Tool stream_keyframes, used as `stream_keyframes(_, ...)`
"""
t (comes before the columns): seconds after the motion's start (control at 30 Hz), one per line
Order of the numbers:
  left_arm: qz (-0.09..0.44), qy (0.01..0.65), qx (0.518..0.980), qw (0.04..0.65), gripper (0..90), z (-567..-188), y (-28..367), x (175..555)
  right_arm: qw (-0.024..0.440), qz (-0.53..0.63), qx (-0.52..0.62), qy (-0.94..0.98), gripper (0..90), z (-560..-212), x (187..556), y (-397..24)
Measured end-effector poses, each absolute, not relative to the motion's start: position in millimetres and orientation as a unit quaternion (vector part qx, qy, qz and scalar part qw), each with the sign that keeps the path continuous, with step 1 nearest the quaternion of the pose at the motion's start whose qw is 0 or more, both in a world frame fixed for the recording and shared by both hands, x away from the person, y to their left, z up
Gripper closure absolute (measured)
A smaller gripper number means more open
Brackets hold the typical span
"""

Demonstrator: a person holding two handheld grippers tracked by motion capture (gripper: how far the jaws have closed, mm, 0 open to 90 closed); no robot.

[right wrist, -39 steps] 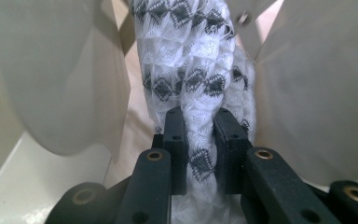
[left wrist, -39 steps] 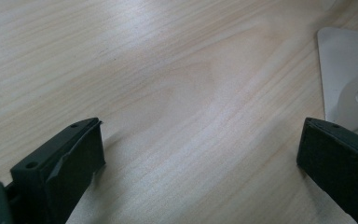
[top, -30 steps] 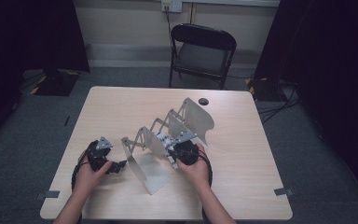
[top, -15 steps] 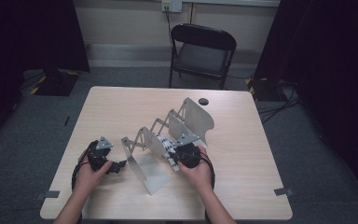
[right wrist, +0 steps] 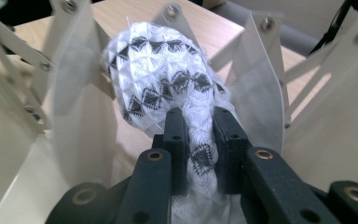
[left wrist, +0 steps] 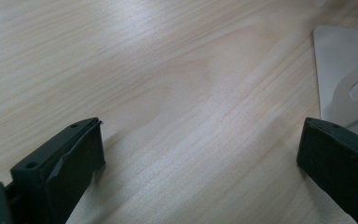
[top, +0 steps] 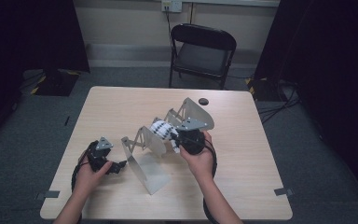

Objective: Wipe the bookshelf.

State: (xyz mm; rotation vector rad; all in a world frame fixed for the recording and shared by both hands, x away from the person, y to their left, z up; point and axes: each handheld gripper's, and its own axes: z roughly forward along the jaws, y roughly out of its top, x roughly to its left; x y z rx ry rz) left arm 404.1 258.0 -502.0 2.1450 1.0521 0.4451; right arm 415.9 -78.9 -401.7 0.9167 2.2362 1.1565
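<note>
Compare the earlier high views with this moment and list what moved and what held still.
The right gripper, shut on the black-and-white patterned cloth, has lifted that cloth up out of the folding metal rack; a second ago the cloth was barely showing between the plates. The left gripper kept its place, jaws open over the table beside the rack's end plate. The rack and the small black disc stayed put.

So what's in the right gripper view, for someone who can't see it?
The right claw is shut on a rolled-up white cloth with black triangle patterns, pinching its narrow end between two black fingers. Around the cloth stand the pale plates of a folding metal rack, joined with small bolts, on a light wooden table.
</note>
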Motion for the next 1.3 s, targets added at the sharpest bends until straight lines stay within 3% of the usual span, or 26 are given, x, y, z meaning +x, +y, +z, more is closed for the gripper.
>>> stream_keyframes(0.63, 0.172, 0.405, 0.828, 0.348, 0.2, -502, 258, 403, 0.182, 0.359, 0.368, 0.838, 76.1, -476, 413, -97)
stream_keyframes(0.8, 0.172, 0.405, 0.828, 0.348, 0.2, -502, 258, 403, 0.145, 0.372, 0.366, 0.84, 66.8, -479, 406, -91)
stream_keyframes(0.93, 0.172, 0.405, 0.828, 0.349, 0.2, -502, 258, 403, 0.156, 0.381, 0.369, 0.833, 51.4, -476, 401, -90)
stream_keyframes(1.07, 0.172, 0.405, 0.828, 0.348, 0.2, -502, 258, 403, 0.159, 0.398, 0.391, 0.815, 41.4, -473, 402, -98)
stream_keyframes(1.3, 0.171, 0.405, 0.828, 0.348, 0.2, -502, 258, 403, 0.15, 0.382, 0.393, 0.823, 39.5, -491, 404, -99)
